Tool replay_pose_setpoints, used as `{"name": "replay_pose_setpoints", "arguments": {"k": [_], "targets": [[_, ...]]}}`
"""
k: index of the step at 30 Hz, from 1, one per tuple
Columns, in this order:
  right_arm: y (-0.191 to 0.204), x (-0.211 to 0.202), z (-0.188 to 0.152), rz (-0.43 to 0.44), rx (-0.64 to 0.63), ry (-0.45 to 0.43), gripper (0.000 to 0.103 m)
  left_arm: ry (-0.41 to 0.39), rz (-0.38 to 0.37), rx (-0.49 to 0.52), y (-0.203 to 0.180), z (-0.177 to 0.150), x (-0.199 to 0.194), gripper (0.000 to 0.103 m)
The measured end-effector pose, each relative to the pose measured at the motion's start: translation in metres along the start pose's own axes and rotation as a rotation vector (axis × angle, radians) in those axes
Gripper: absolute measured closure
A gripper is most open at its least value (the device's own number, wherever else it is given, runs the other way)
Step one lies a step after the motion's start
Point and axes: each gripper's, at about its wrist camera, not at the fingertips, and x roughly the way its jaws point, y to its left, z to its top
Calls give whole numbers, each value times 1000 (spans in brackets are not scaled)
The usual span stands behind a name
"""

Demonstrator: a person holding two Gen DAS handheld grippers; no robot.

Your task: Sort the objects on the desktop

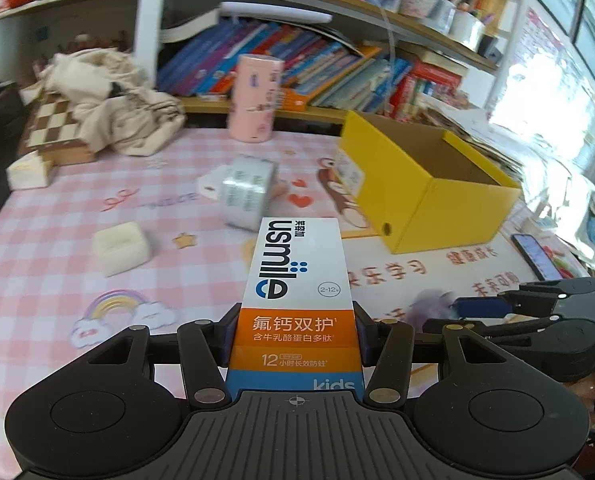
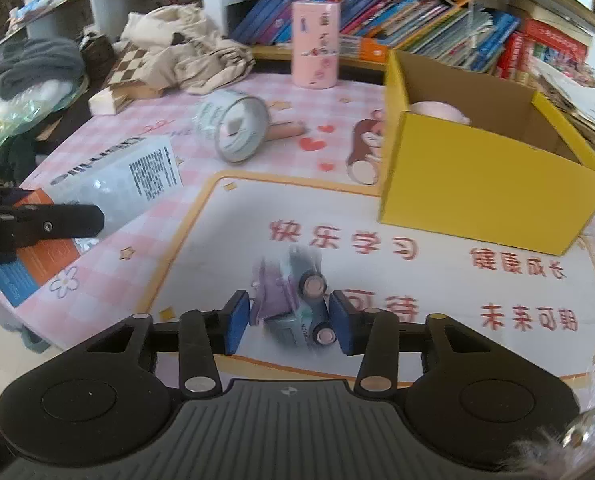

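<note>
My left gripper (image 1: 295,330) is shut on a white and orange usmile kids toothpaste box (image 1: 297,280) and holds it above the pink checked desk mat (image 1: 57,216). The same box shows at the left of the right wrist view (image 2: 113,184). My right gripper (image 2: 289,322) has its blue pads on either side of a pastel toy car (image 2: 293,300) that lies on its side, wheels toward me; the car is blurred. The open yellow cardboard box (image 1: 437,196) stands at the right; in the right wrist view (image 2: 477,184) a pink bowl (image 2: 437,111) lies inside it.
A tipped silver tin (image 2: 237,128) lies mid-desk beside a small wooden roll (image 2: 285,131). A pink cylinder (image 2: 316,44) stands at the back before the bookshelf. A white square box (image 1: 121,252), a chessboard (image 1: 53,124) under crumpled cloth, and a phone (image 1: 537,256) at the right edge.
</note>
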Motion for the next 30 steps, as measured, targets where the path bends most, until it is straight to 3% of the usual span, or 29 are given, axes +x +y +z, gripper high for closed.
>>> {"name": "replay_pose_setpoints", "arguments": {"k": [1, 7, 8, 9, 10, 11, 14, 18, 23, 28, 30], "targets": [[-5, -1, -1, -2, 9, 0, 95, 3, -8, 9, -5, 1, 3, 52], [-33, 0, -5, -15, 59, 22, 93, 14, -31, 49, -27, 10, 17, 52], [-37, 0, -6, -13, 65, 21, 90, 19, -33, 53, -30, 10, 20, 52], [-41, 1, -7, -11, 71, 19, 79, 25, -35, 58, -33, 11, 22, 52], [-45, 0, -7, -14, 81, 21, 59, 29, -37, 63, -36, 11, 24, 52], [-48, -1, -7, -16, 91, 24, 52, 30, -38, 66, -38, 12, 25, 52], [-52, -6, -8, 16, 96, 9, 46, 29, -31, 68, -40, 13, 26, 52], [-39, -1, -7, 72, 18, 60, 29, 42, -25, 58, -40, 11, 28, 52], [-17, 16, -13, 83, -78, 150, 33, 54, -22, 59, -39, 10, 29, 52], [-17, 28, -15, 95, -41, 198, 58, 57, -18, 61, -35, 8, 27, 52], [-16, 28, -16, 96, -35, 197, 59, 58, -20, 62, -35, 8, 27, 52]]}}
